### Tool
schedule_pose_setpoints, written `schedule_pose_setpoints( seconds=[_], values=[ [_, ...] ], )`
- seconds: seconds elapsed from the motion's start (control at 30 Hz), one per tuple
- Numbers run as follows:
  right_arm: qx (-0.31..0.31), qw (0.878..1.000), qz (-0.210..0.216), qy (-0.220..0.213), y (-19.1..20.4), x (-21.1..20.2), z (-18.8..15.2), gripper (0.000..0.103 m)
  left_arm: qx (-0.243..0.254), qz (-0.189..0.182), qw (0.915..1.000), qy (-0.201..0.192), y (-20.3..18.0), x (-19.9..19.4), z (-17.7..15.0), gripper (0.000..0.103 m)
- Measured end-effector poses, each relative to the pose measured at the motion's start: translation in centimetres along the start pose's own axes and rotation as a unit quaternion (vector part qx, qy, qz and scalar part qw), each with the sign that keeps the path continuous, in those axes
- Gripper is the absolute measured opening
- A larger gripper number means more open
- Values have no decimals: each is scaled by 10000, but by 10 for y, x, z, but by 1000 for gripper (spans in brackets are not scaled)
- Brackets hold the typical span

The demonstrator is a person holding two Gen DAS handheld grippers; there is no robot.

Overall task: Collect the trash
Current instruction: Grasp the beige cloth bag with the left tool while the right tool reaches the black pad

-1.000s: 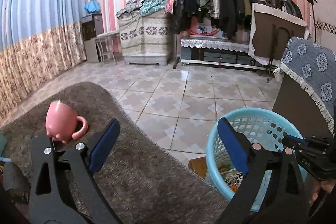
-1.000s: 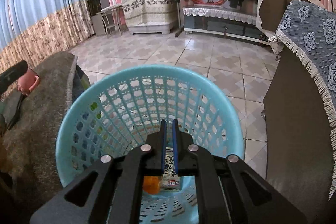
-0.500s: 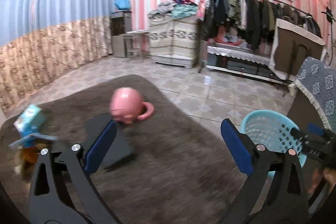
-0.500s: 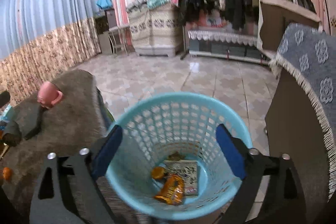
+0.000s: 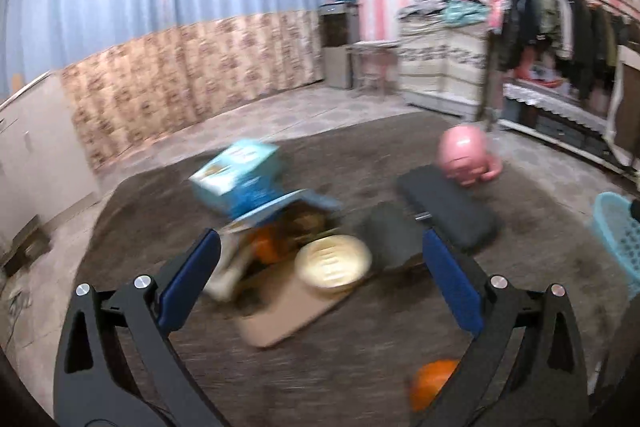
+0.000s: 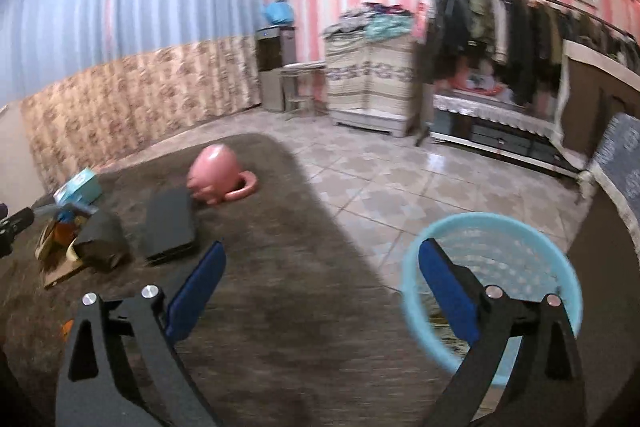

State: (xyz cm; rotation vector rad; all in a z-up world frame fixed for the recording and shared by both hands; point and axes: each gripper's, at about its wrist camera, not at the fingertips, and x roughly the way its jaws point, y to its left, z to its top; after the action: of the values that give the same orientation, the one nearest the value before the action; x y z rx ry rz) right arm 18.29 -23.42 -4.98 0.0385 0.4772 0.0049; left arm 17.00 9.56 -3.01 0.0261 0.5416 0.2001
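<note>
my left gripper (image 5: pixel 320 283) is spread wide, holding nothing, facing the trash pile (image 5: pixel 276 235) on the rug (image 5: pixel 360 347); my right gripper (image 6: pixel 320 291) is opening, nothing between its jaws, over the rug beside the basket (image 6: pixel 516 227).

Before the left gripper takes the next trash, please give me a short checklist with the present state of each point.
1. Left gripper wide and empty: ok.
2. Right gripper empty, jaws opening: ok.
3. Trash pile in front of the left fingers: ok.
4. Which piece to take: cannot tell, the view is blurred.
5. Basket upright beside the rug: ok.
6. Pink mug apart from the pile: ok.
</note>
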Motion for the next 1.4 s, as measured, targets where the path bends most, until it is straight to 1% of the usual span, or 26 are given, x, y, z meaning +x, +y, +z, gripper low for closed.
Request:
schedule_pose_setpoints(
  seconds=[0.1,0.2,0.3,0.37,0.47,0.57,0.6,0.63,0.67,0.7,0.8,0.87,0.97,1.1,1.2,1.3,1.4],
  values=[
    [-282,9994,183,83,31,9,-6,95,-87,225,9996,152,33,18,-14,97],
    [-496,9981,353,138,59,16,-13,95,-172,361,9988,280,57,36,-23,97],
    [-594,9967,508,226,79,22,-19,95,-254,399,9980,427,73,56,-29,97],
    [-658,9958,564,294,87,27,-23,95,-260,397,9976,501,77,67,-30,97],
    [-707,9949,618,366,96,35,-27,95,-287,336,9972,604,82,82,-34,92],
    [-756,9938,672,453,106,44,-29,95,-359,253,9961,769,85,97,-32,84],
    [-768,9936,681,470,108,46,-29,95,-395,218,9952,865,86,102,-34,77],
    [-777,9934,690,494,110,48,-29,95,-403,183,9948,915,86,105,-36,67],
    [-775,9931,706,517,112,51,-30,95,-412,139,9943,971,86,106,-38,62],
    [-772,9930,722,534,115,53,-30,95,-449,109,9938,1011,87,108,-39,52],
    [-783,9923,778,566,123,57,-29,95,-596,140,9944,861,92,103,-40,47],
    [-832,9914,829,571,130,59,-29,95,-649,178,9951,722,93,97,-39,45],
    [-925,9900,895,570,141,60,-28,95,-691,342,9958,499,95,84,-40,43],
    [-1092,9862,1115,560,159,62,-24,95,-756,524,9948,440,104,71,-45,42],
    [-1255,9821,1298,541,175,64,-23,95,-908,656,9928,415,115,63,-51,42],
    [-1429,9763,1509,603,194,67,-23,95,-1166,759,9895,398,126,56,-57,42],
    [-1596,9686,1770,708,215,73,-24,95,-1317,785,9873,405,131,57,-61,42]
  ],
)
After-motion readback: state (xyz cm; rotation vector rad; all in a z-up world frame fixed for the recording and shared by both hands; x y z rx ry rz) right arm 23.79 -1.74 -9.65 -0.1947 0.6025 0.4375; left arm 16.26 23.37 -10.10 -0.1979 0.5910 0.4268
